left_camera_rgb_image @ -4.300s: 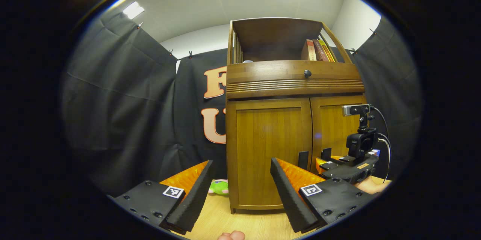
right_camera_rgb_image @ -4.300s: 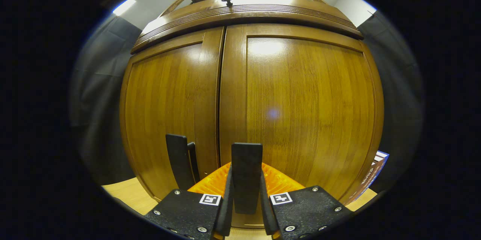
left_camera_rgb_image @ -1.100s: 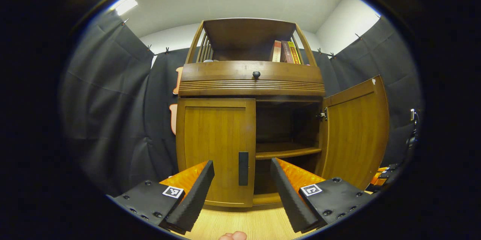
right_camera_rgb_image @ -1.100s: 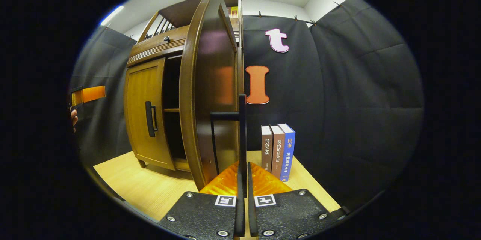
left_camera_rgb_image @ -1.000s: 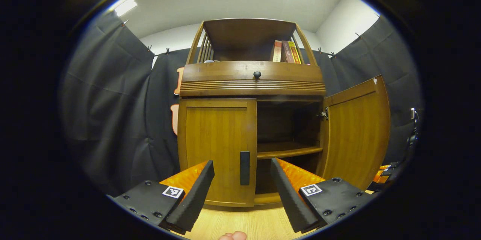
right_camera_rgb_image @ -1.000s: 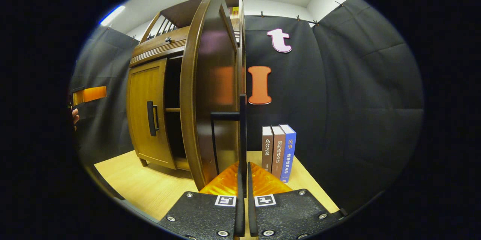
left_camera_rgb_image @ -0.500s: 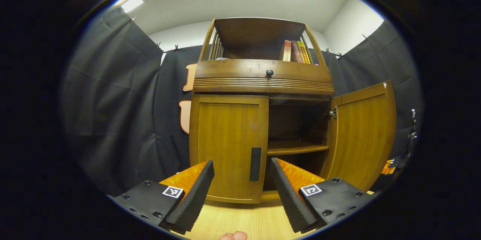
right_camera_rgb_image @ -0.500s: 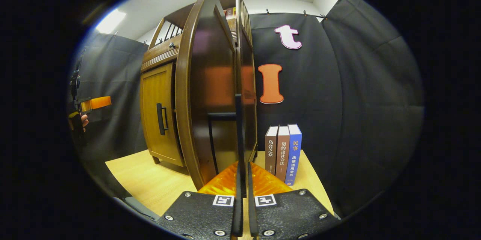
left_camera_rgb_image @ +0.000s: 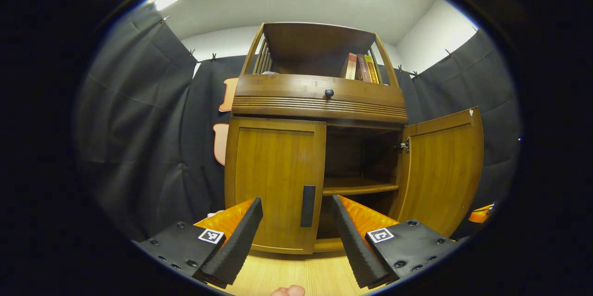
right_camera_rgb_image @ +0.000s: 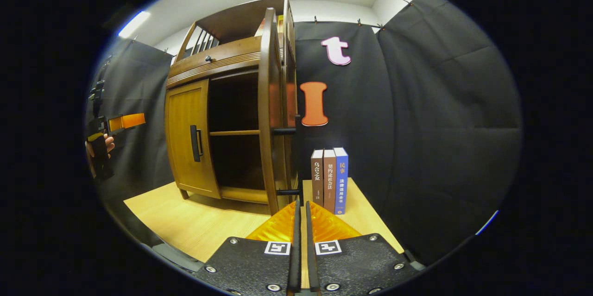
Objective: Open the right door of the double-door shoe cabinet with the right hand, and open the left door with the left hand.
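Wooden right door (left_camera_rgb_image: 440, 171) now stands wide; the right gripper (right_camera_rgb_image: 301, 222), fingers pressed together, has released its handle (right_camera_rgb_image: 296, 161). Left gripper (left_camera_rgb_image: 294, 236), fingers spread, nears the left door's handle (left_camera_rgb_image: 308, 205).

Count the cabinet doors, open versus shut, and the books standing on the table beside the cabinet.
Open door: 1
Shut door: 1
Books on the table: 3
Total: 5

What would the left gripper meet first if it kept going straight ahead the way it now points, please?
Most likely the black handle on the closed left door, which sits between the open left gripper fingers; depth is hard to judge.
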Demonstrator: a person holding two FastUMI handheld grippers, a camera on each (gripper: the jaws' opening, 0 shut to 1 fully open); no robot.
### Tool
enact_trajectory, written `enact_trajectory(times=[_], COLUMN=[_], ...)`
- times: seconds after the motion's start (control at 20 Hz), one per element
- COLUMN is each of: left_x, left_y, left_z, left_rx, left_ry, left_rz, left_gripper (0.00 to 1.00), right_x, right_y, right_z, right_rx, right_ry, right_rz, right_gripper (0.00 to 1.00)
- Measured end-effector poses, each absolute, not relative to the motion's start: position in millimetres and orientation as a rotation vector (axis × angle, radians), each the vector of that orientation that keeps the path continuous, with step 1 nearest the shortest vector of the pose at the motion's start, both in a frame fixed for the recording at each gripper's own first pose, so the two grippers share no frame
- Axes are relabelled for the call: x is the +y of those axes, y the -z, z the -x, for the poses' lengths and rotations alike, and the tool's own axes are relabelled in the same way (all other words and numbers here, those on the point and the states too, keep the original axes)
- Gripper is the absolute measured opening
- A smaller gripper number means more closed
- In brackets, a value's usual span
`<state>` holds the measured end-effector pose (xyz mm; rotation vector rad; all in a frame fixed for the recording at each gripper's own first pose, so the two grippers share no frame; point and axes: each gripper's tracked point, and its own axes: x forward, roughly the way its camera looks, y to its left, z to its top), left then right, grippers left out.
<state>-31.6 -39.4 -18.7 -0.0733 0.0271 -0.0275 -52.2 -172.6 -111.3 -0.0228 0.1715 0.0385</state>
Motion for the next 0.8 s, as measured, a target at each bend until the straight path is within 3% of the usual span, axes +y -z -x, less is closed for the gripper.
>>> enact_trajectory(times=[0.4, 0.8], left_x=[-33, -4], left_y=[20, 25], left_z=[29, 11], left_rx=[0.054, 0.068], left_ry=[0.002, -0.022], left_rz=[0.067, 0.023], left_gripper=[0.97, 0.95], right_x=[-72, -35], right_y=[47, 48], right_z=[49, 15], right_rx=[0.082, 0.056], right_ry=[-0.073, -0.099], right_rz=[0.045, 0.0], right_gripper=[0.05, 0.07])
